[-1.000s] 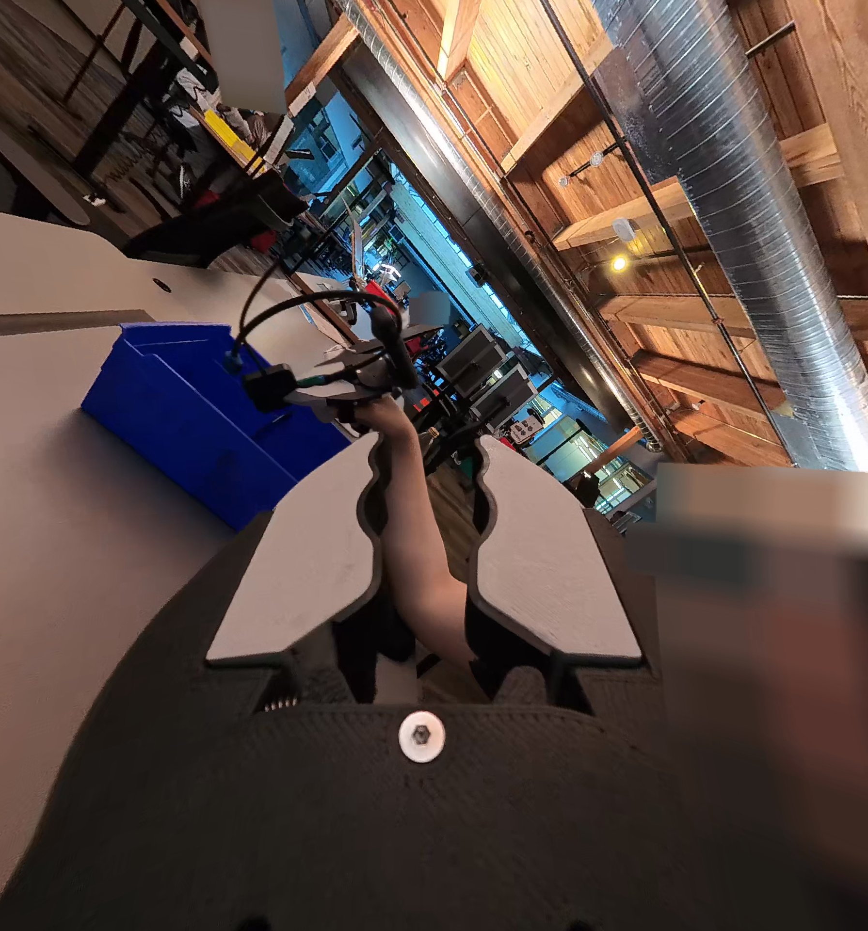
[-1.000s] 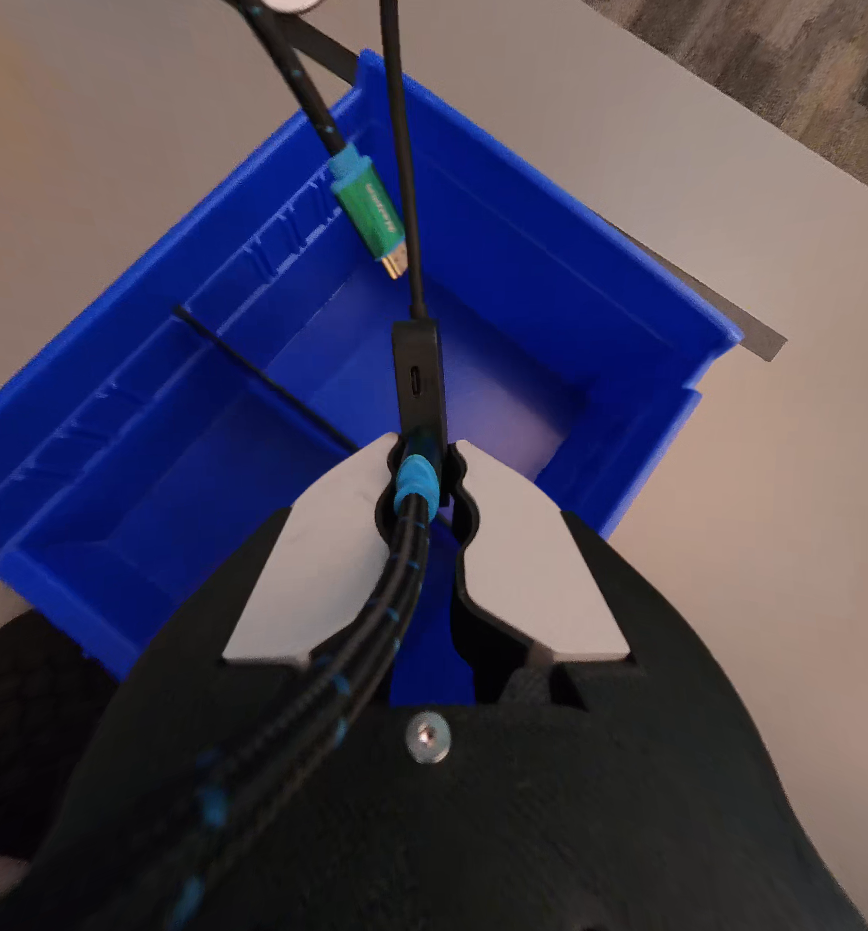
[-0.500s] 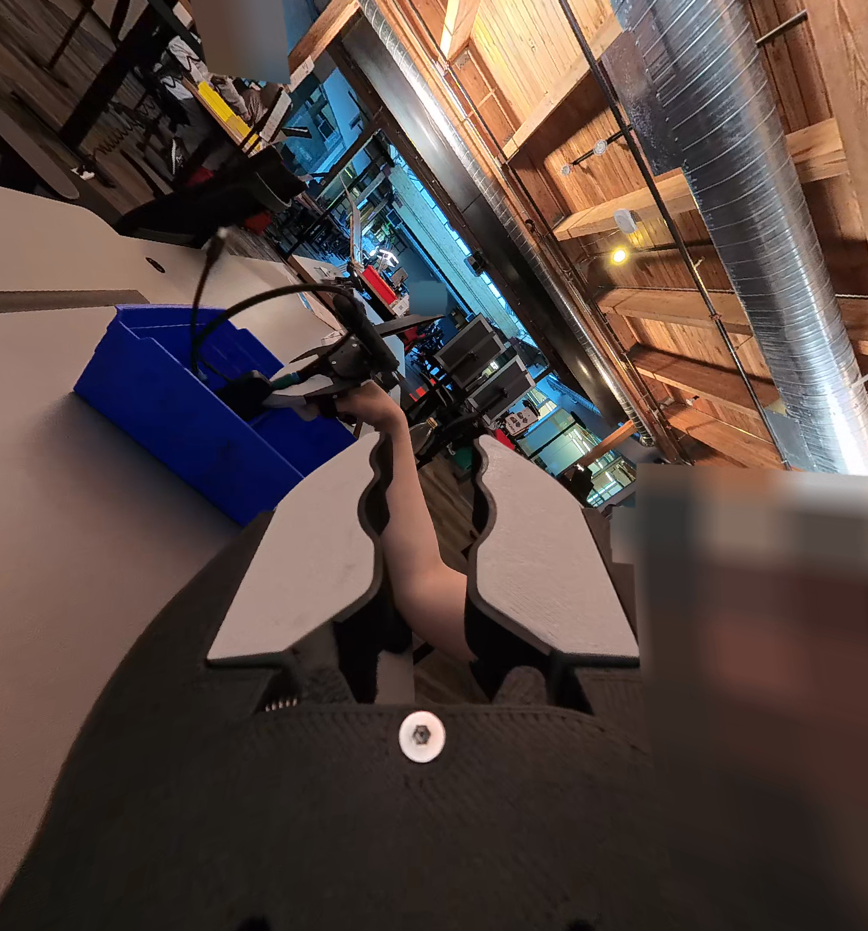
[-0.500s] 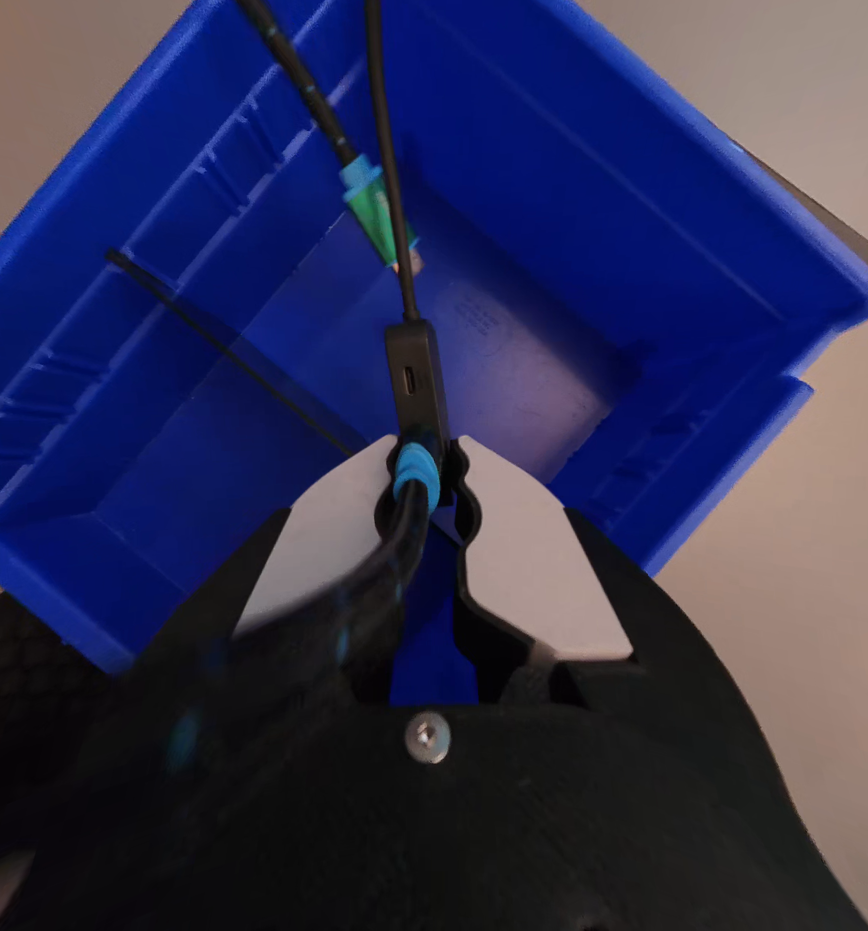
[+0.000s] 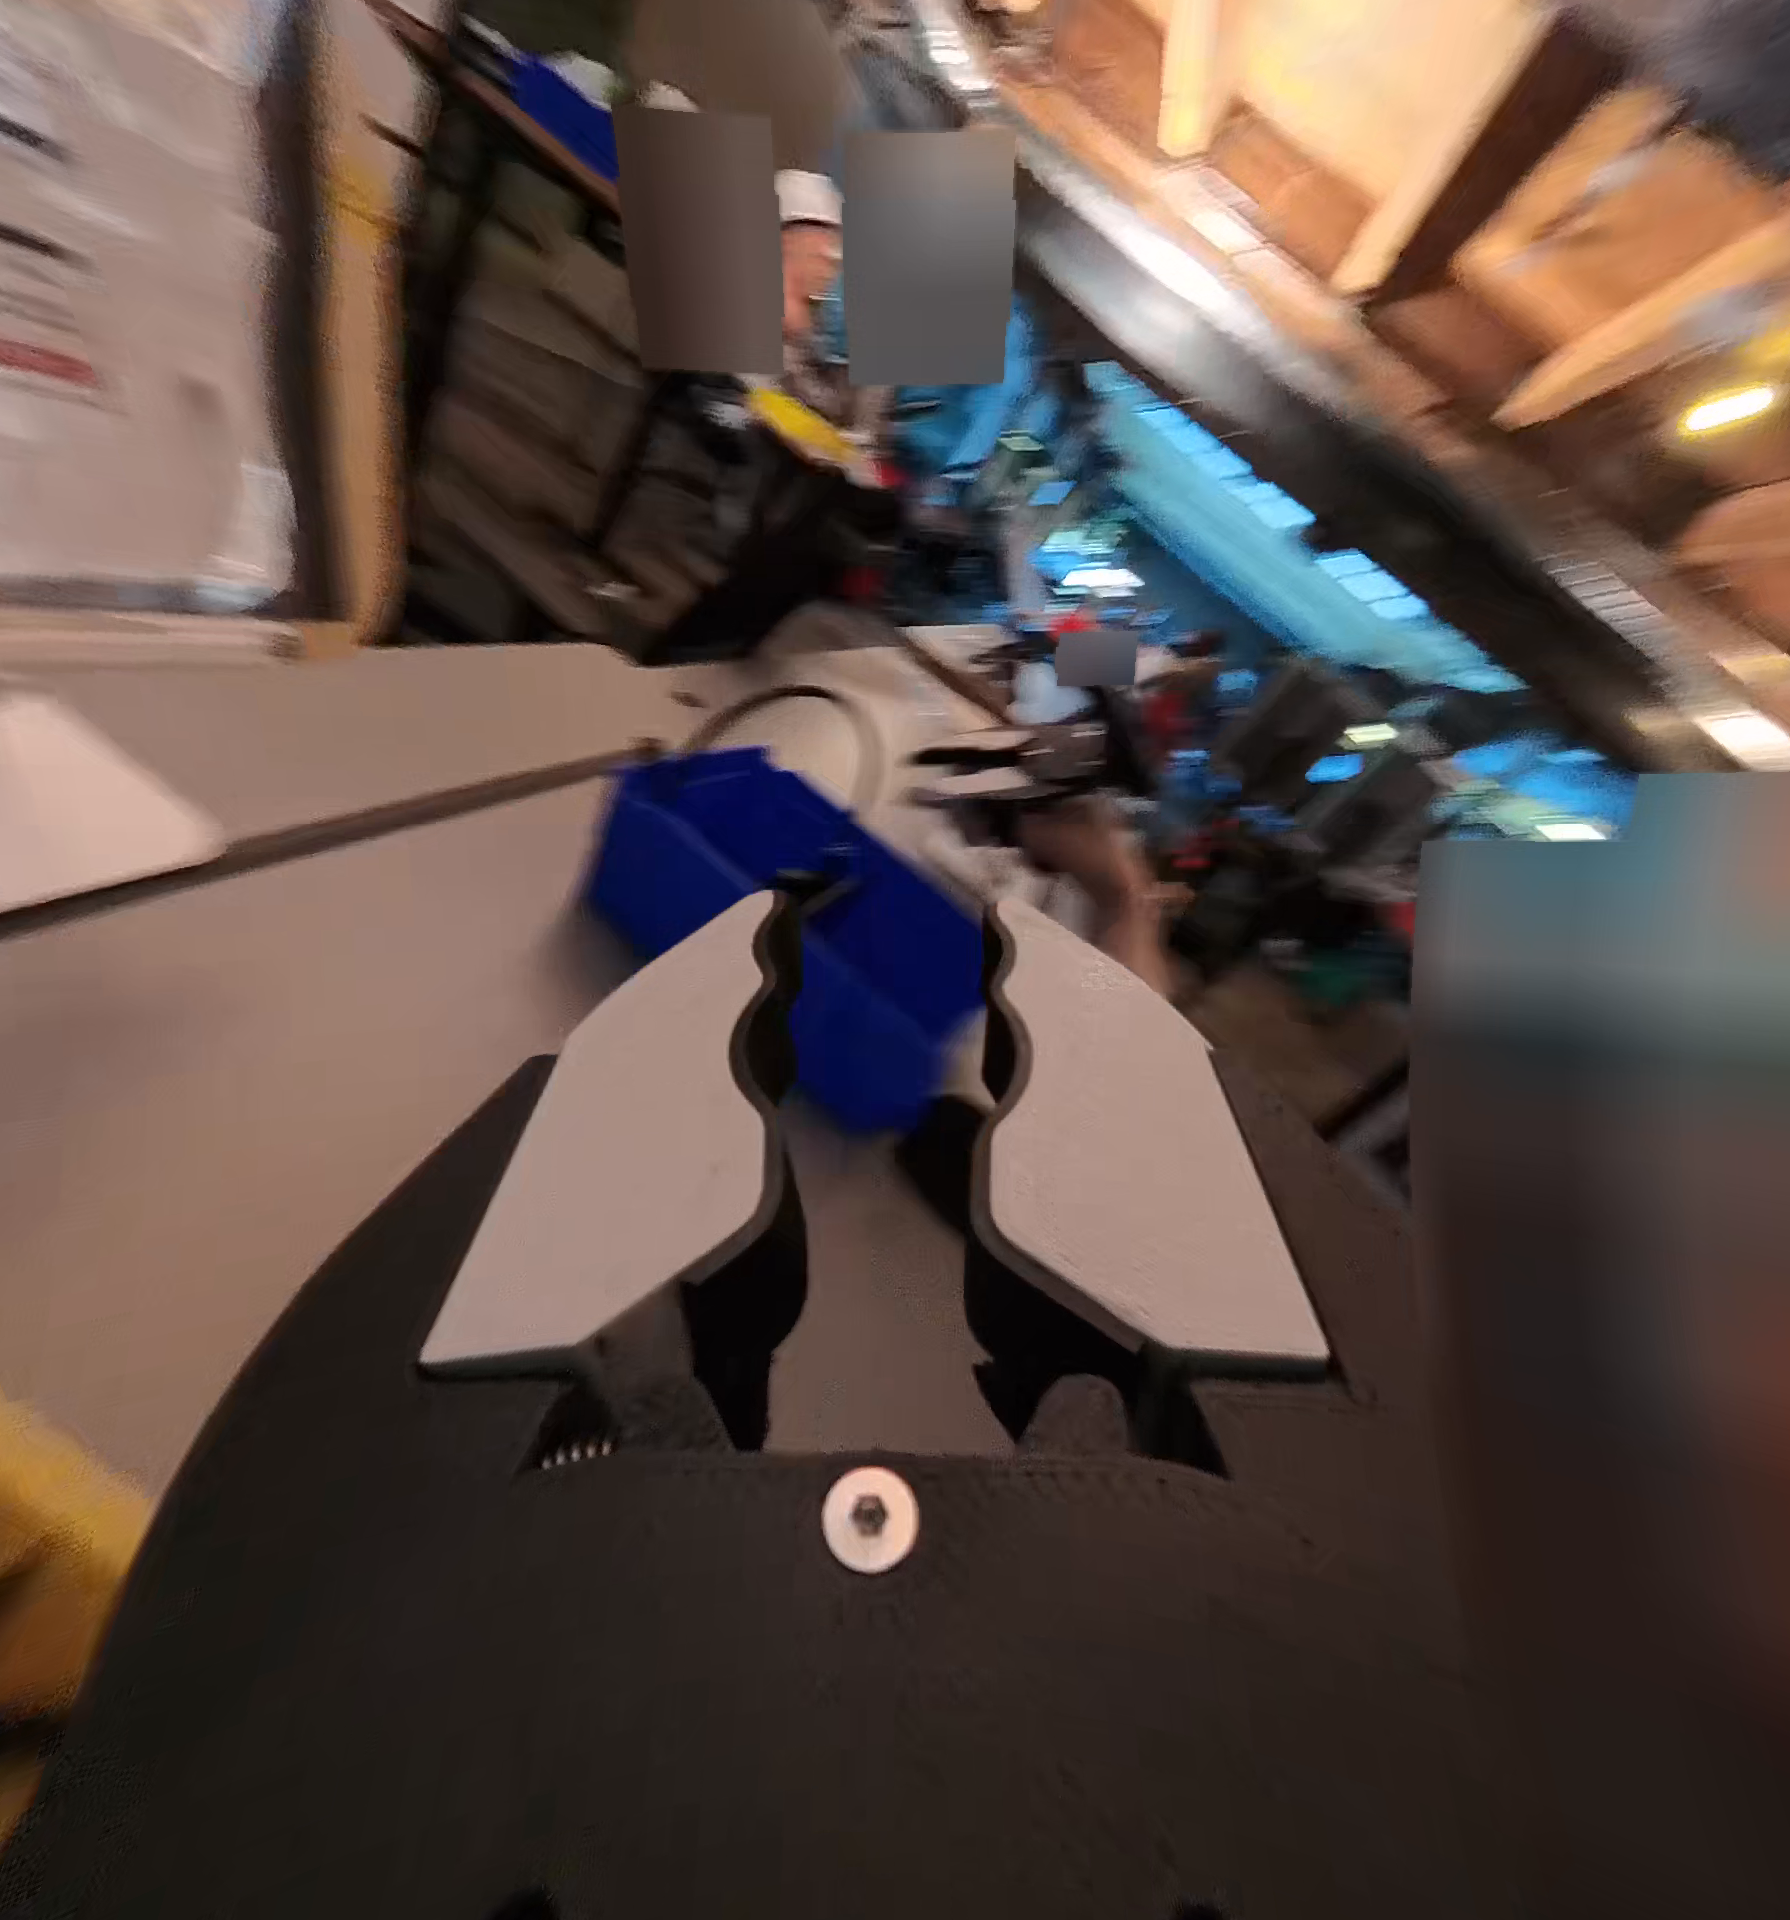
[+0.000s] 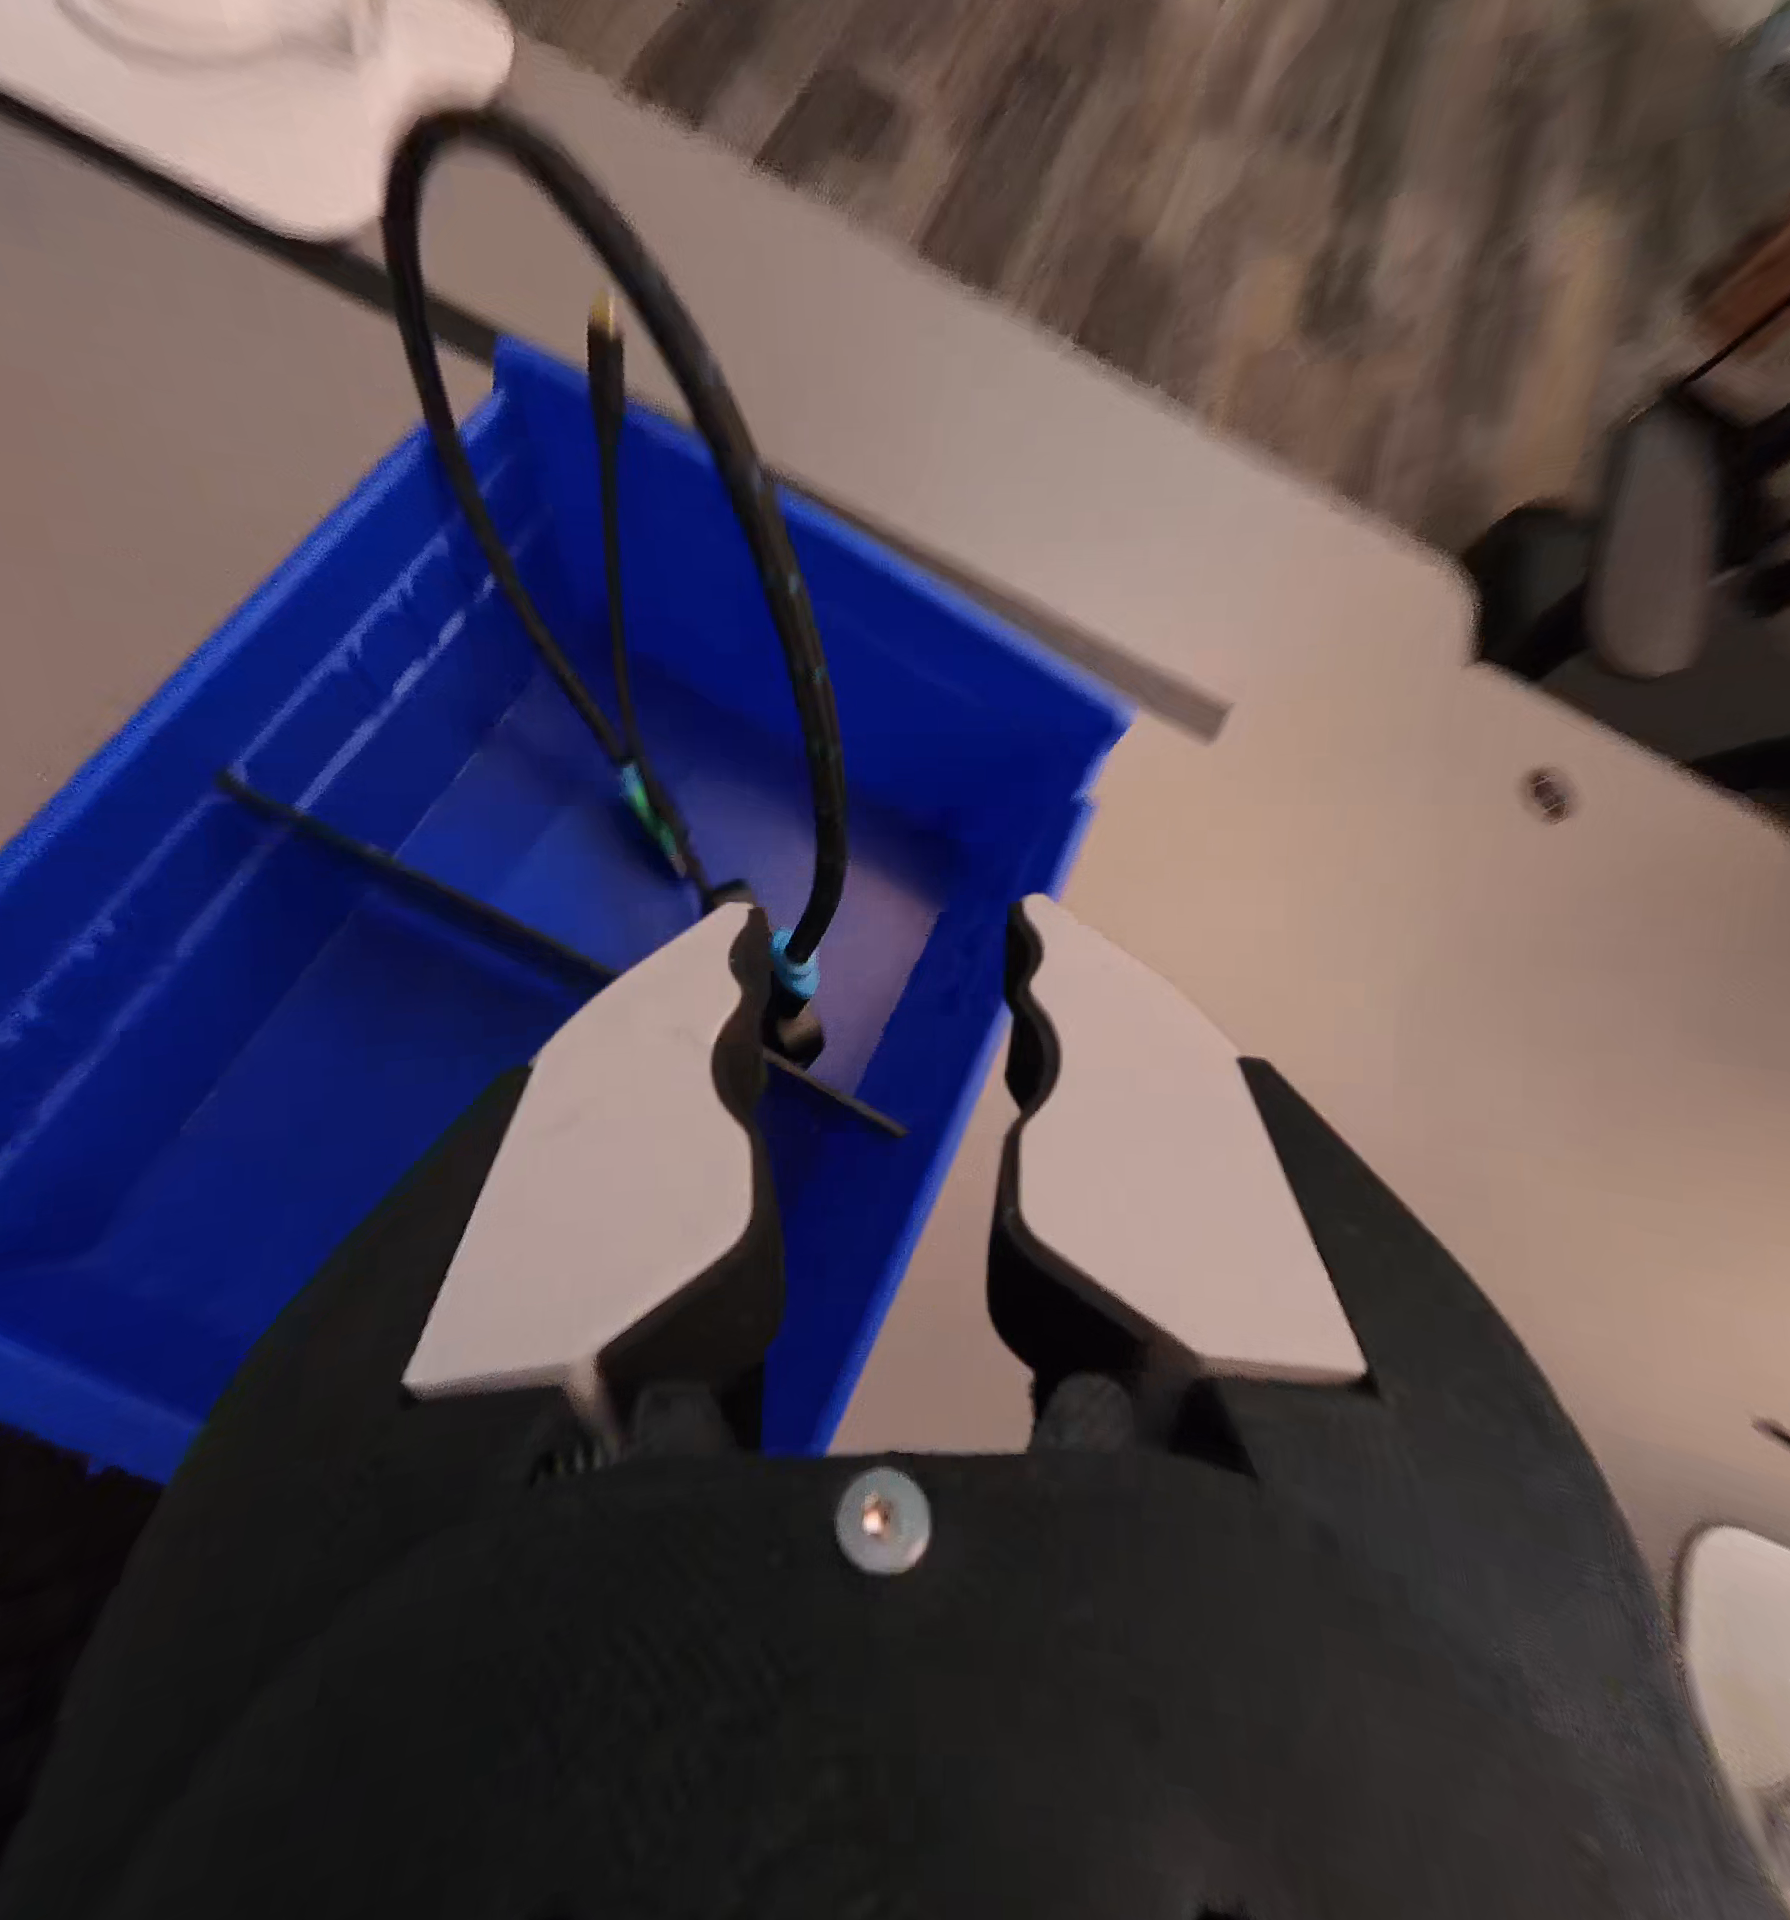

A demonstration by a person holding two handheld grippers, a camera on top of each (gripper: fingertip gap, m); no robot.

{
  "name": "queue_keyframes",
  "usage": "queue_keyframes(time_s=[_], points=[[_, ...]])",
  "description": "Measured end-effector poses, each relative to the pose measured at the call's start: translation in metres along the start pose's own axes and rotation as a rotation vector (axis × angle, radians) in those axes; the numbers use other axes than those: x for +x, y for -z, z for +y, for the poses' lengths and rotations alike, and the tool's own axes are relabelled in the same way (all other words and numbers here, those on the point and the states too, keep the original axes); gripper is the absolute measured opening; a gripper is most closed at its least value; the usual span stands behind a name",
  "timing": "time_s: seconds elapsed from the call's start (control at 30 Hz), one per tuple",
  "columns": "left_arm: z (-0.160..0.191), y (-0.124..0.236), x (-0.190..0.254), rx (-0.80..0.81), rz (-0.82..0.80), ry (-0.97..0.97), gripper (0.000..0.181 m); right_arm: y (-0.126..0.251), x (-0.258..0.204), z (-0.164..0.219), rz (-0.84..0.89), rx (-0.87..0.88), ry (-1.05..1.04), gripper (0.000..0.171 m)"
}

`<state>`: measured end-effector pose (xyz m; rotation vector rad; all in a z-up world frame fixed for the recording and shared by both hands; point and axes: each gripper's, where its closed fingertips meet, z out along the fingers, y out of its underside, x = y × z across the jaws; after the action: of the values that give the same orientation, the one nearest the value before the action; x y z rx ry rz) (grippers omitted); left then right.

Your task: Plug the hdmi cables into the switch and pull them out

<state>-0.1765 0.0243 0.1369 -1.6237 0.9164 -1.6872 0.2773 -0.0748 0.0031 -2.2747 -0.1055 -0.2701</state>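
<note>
- Looking down my right claw (image 6: 880, 914), I see its two fingers spread wide apart with nothing held between them.
- My right claw hangs over a blue bin (image 6: 247, 935) that sits on the grey worktop (image 6: 1338, 935).
- A thin black divider (image 6: 403, 873) splits the bin into two parts.
- A black hdmi cable (image 6: 766, 540) makes a tall loop that rises out of the bin toward 12 o'clock.
- One end of the cable has a light blue collar (image 6: 795, 961). It sits just inside my left finger tip, down in the bin part at 12 o'clock from the divider.
- I cannot tell if that finger touches the cable.
- The other end, with a green plug (image 6: 647, 810), points down into the same bin part, at about 10 o'clock from the blue collar.
- A thinner black wire with a small gold tip (image 6: 600, 312) stands up inside the loop.
- I cannot make out the switch clearly, as this part is blurry.
- Looking down my left claw (image 5: 886, 914), its fingers are also apart, and they hold nothing.
- My left claw is up in the air, well apart from the bin (image 5: 704, 842), which shows at 12 o'clock between the finger tips.
- From the left view, my right claw (image 5: 948, 774) shows far off at 1 o'clock, just past the bin.
- The cable (image 5: 766, 707) arcs above the bin there.
- The left view is very blurry.
</note>
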Motion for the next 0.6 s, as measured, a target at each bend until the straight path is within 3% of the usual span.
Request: queue_keyframes(time_s=[0.13, 0.2, 0.33, 0.43, 0.6], points=[[-0.01, 0.066, -0.034, 0.027, -0.492, -0.267, 0.038, 0.038, -0.004, -0.055, 0.134, 0.24, 0.069, 0.048], [-0.015, 0.096, -0.042, 0.066, -0.634, -0.339, 0.04, 0.053, -0.015, -0.08, 0.173, 0.355, 0.109, 0.048], [-0.023, 0.119, -0.051, 0.076, -0.677, -0.313, 0.044, 0.066, -0.042, -0.115, 0.209, 0.484, 0.181, 0.048], [-0.024, 0.115, -0.069, -0.074, -0.731, -0.411, 0.037, 0.061, -0.063, -0.129, 0.222, 0.495, 0.263, 0.047], [0.011, 0.125, -0.129, -0.339, -0.803, -0.542, 0.029, 0.039, -0.091, -0.136, 0.196, 0.469, 0.354, 0.047]])
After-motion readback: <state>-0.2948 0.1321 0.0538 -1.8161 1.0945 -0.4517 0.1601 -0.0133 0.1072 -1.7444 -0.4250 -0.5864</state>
